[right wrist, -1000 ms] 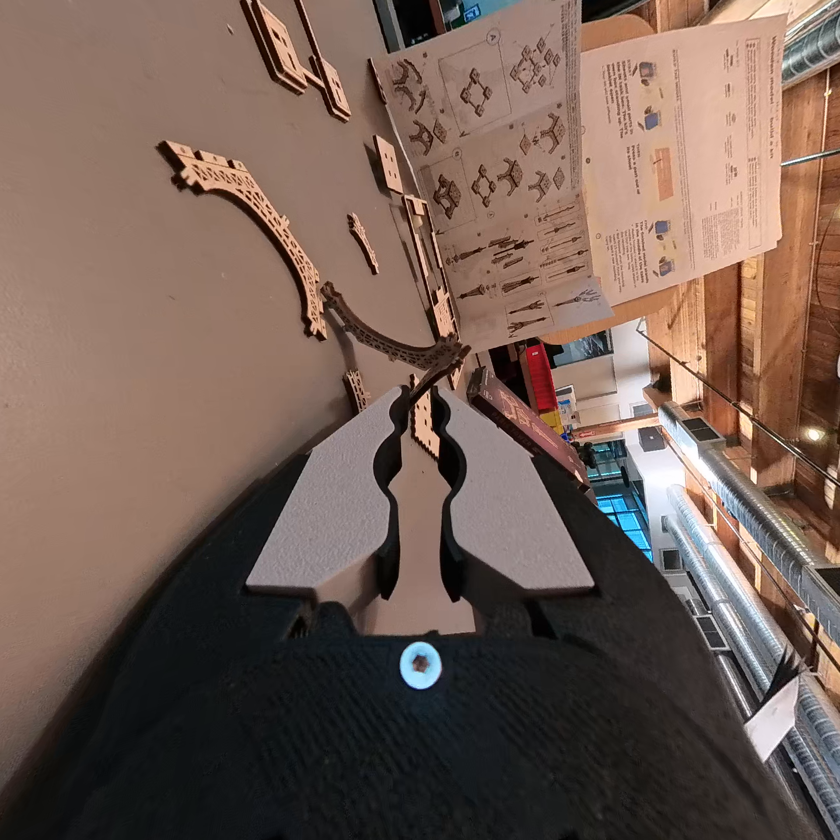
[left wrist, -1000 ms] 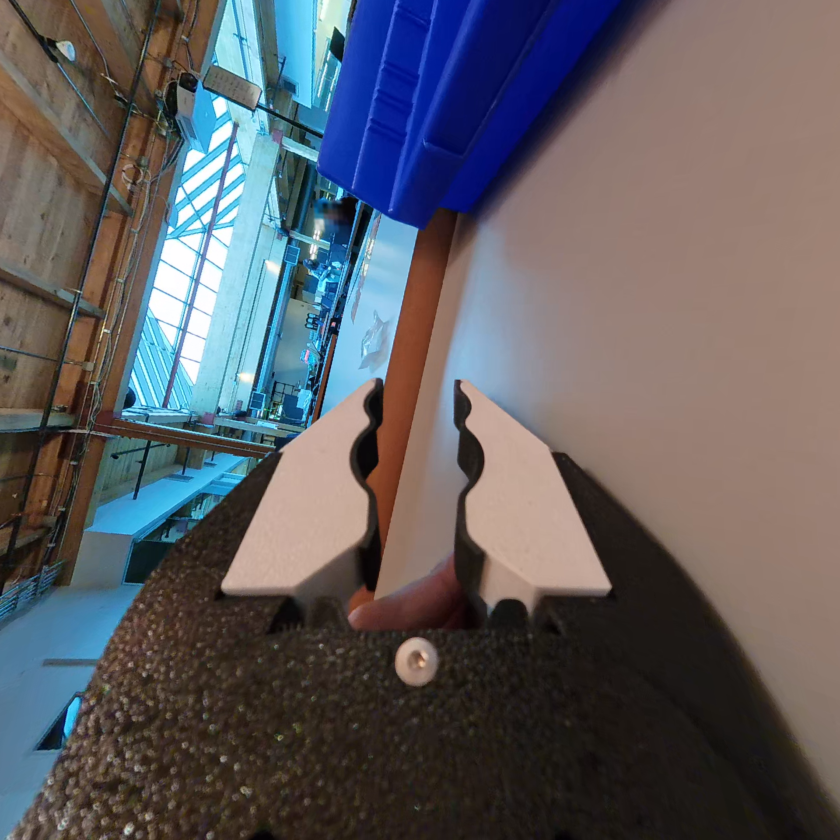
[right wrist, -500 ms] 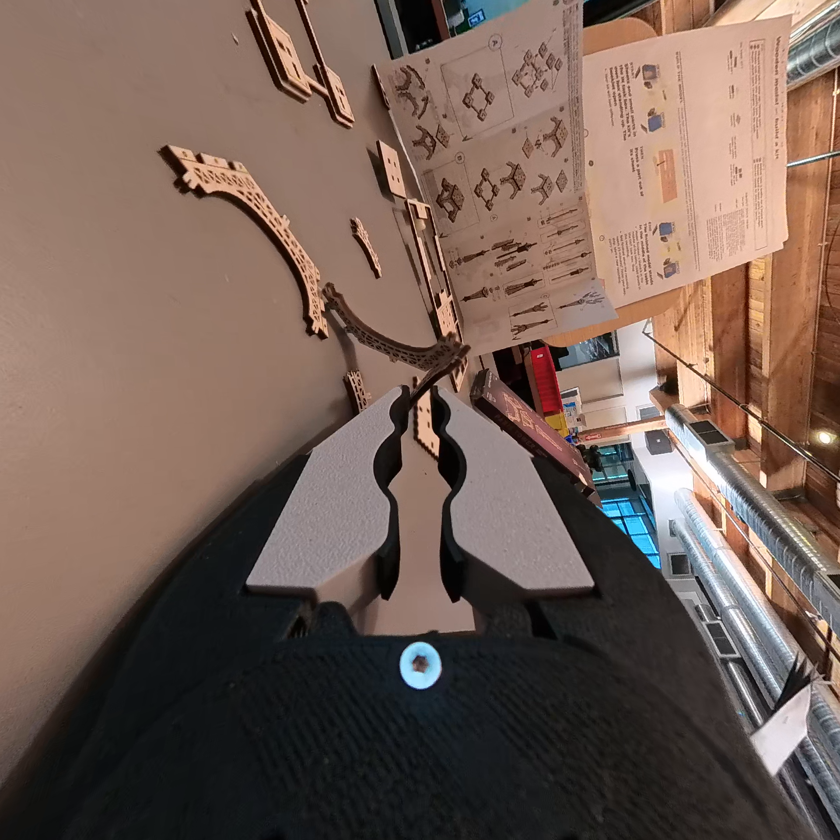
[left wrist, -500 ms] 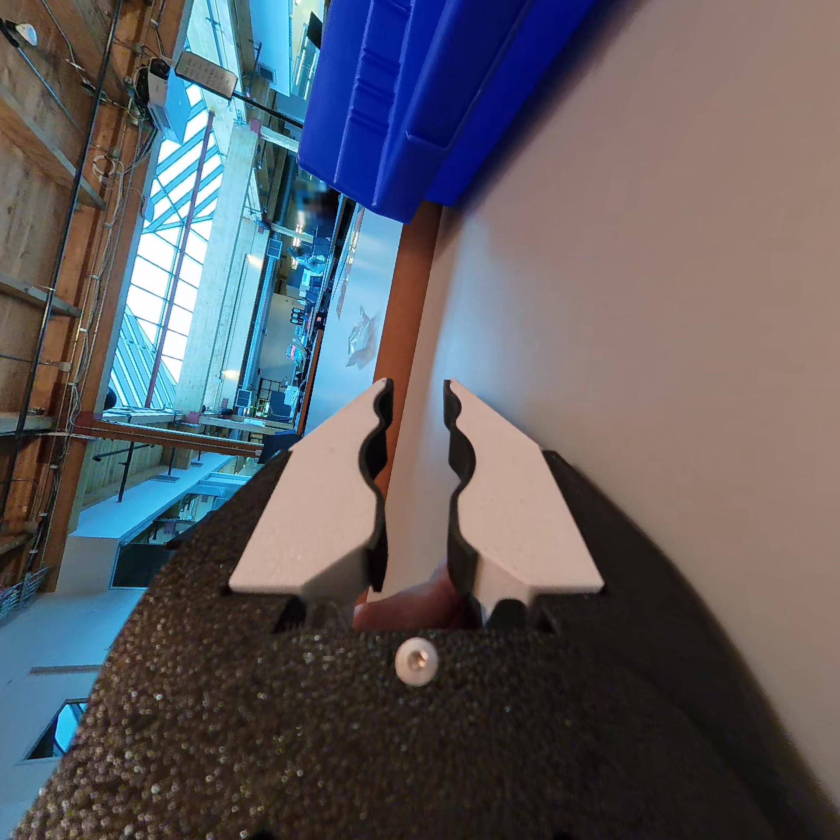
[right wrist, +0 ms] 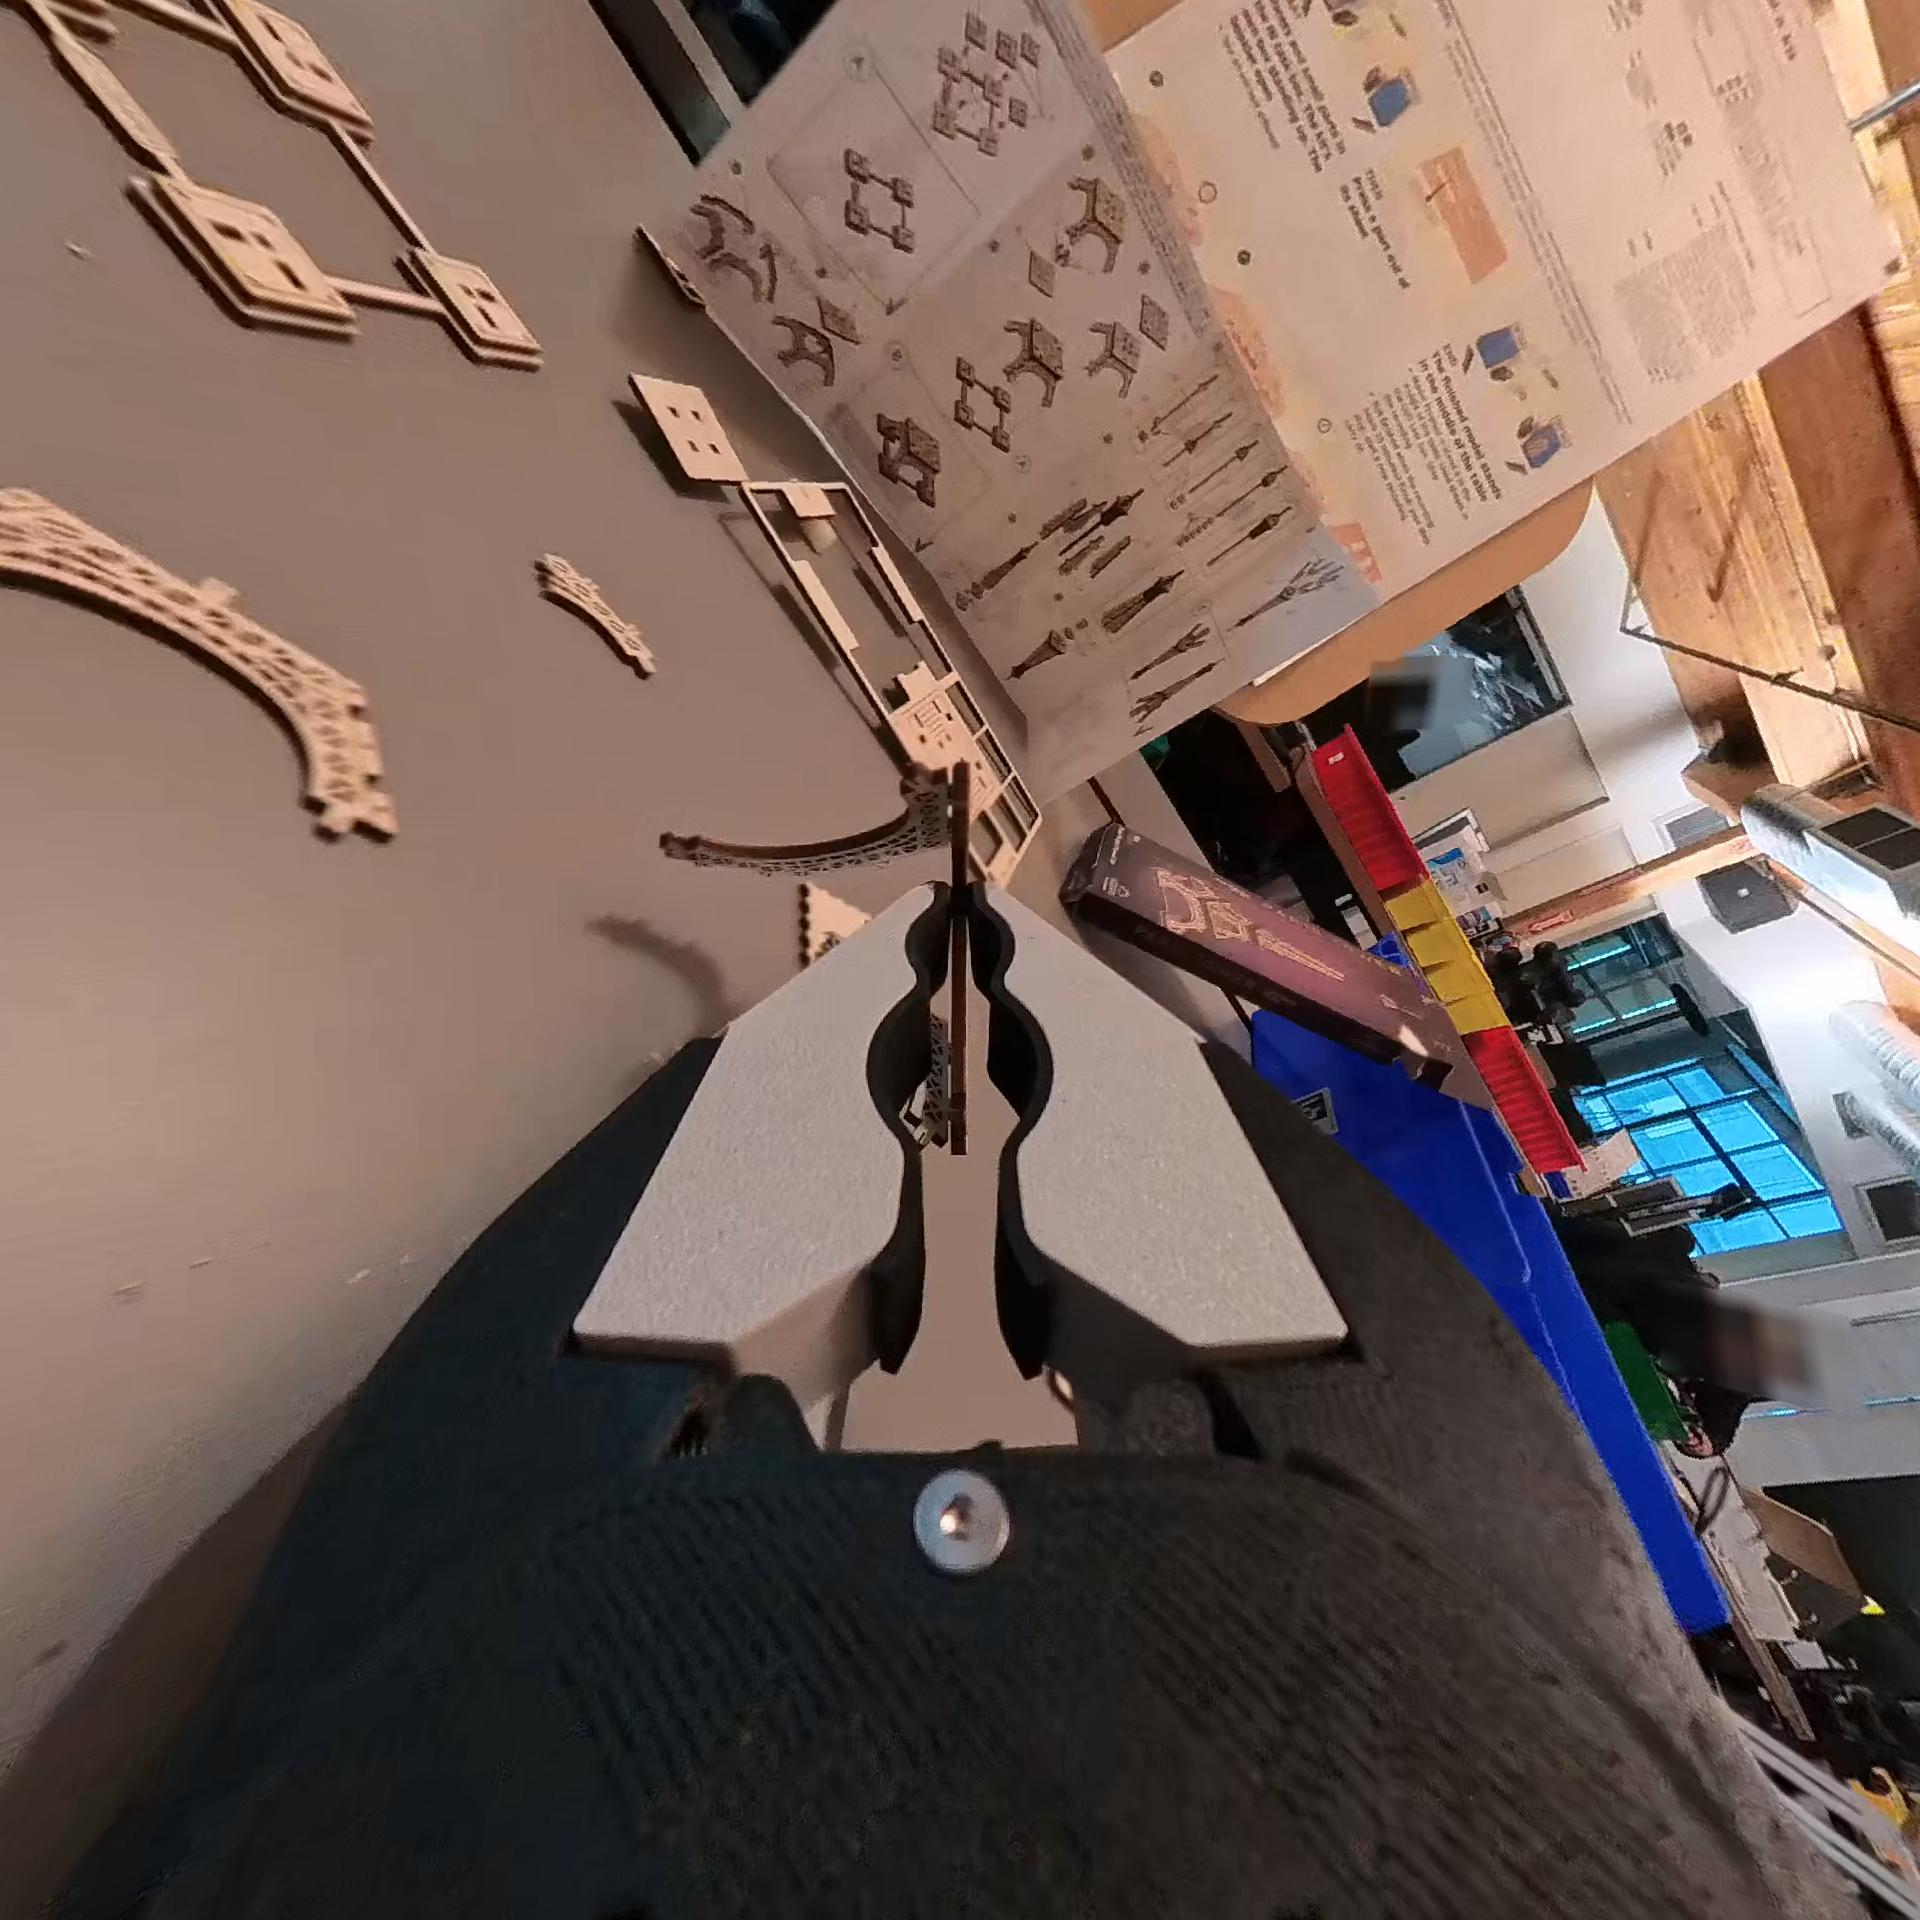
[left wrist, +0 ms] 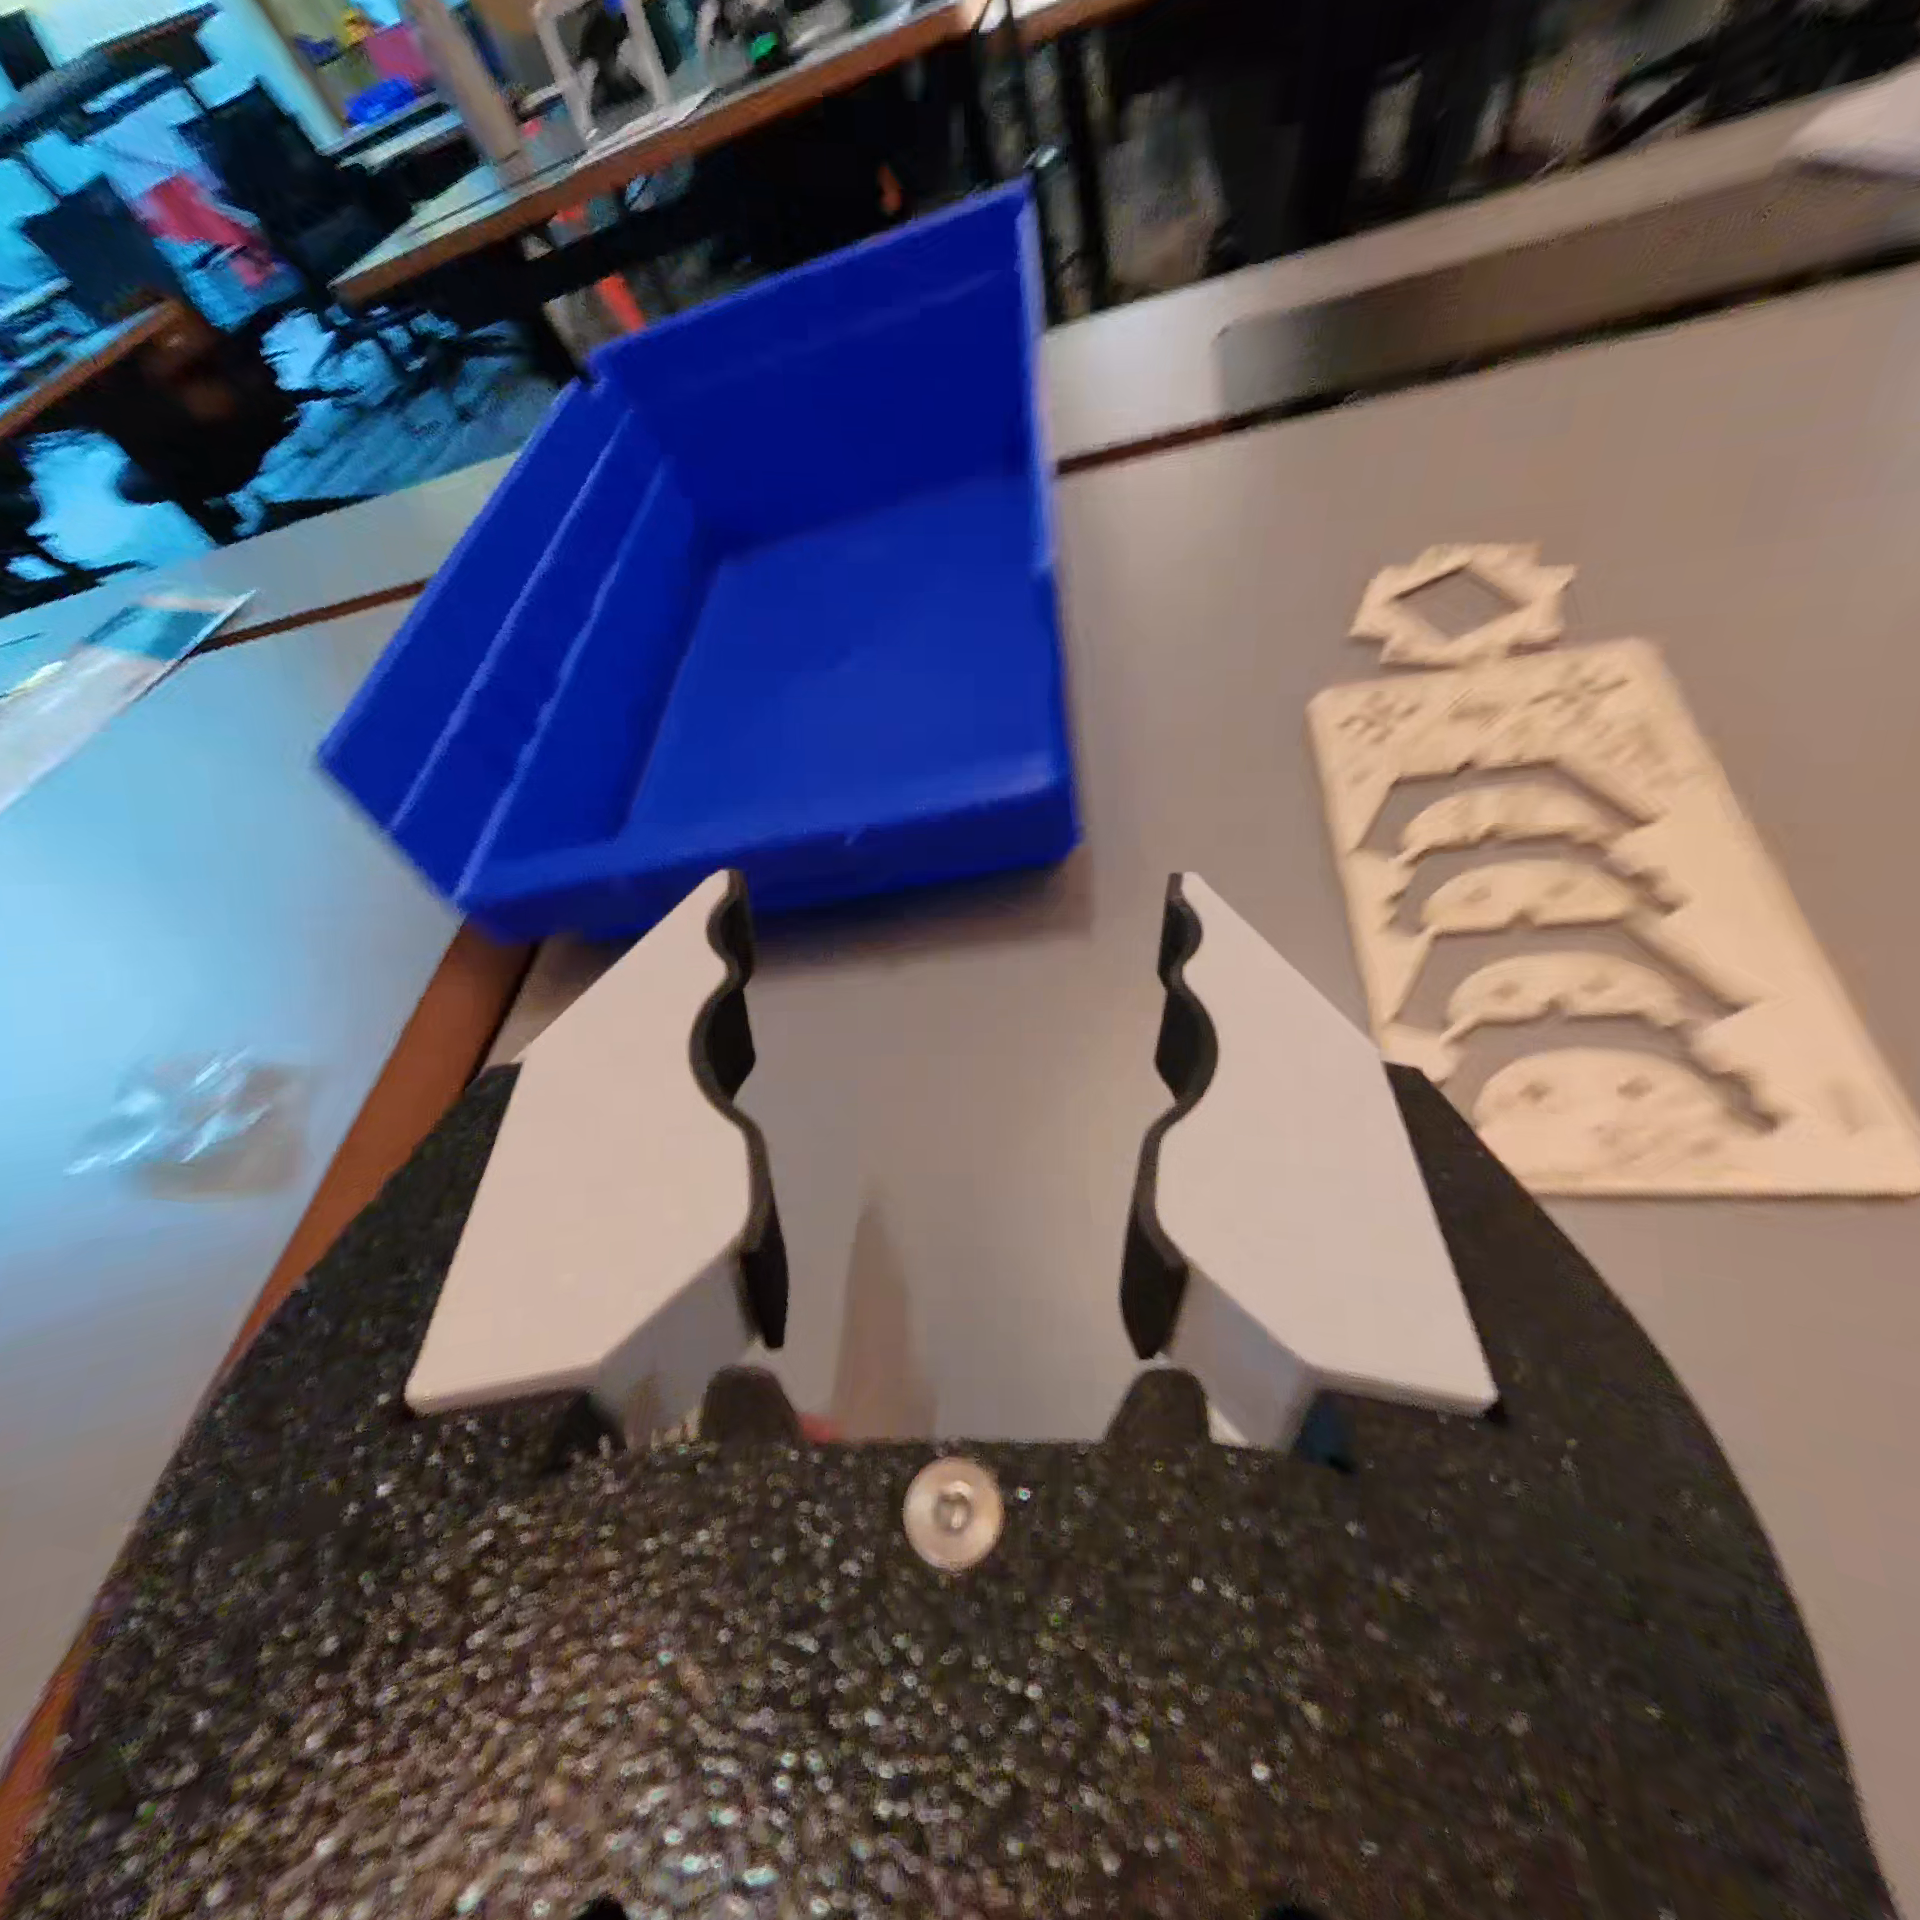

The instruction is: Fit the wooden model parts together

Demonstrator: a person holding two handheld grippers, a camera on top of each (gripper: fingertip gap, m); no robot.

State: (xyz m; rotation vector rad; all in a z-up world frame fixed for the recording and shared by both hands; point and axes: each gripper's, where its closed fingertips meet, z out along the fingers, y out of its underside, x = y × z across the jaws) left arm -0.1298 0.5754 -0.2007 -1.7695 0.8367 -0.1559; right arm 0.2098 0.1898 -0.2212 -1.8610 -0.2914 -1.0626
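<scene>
In the left wrist view the left gripper (left wrist: 956, 904) hangs wide apart, empty, above the grey table (left wrist: 1558, 499), near a blue bin (left wrist: 831, 665) and what looks, through the blur, like a punched-out parts sheet (left wrist: 1621, 935). In the right wrist view the right gripper (right wrist: 958, 894) is clamped on a thin curved lattice piece (right wrist: 957, 997), held edge-on off the table, other arch pieces (right wrist: 260, 665) lying beyond.

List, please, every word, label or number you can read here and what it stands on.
Diagram instruction sheet: print too small to read.
Second printed sheet: text too small, sideways.
Dark box: lettering blurred.
Blue bin sticker: illegible.
Wooden part in right gripper: none.
Left wrist view: no writing visible.
</scene>
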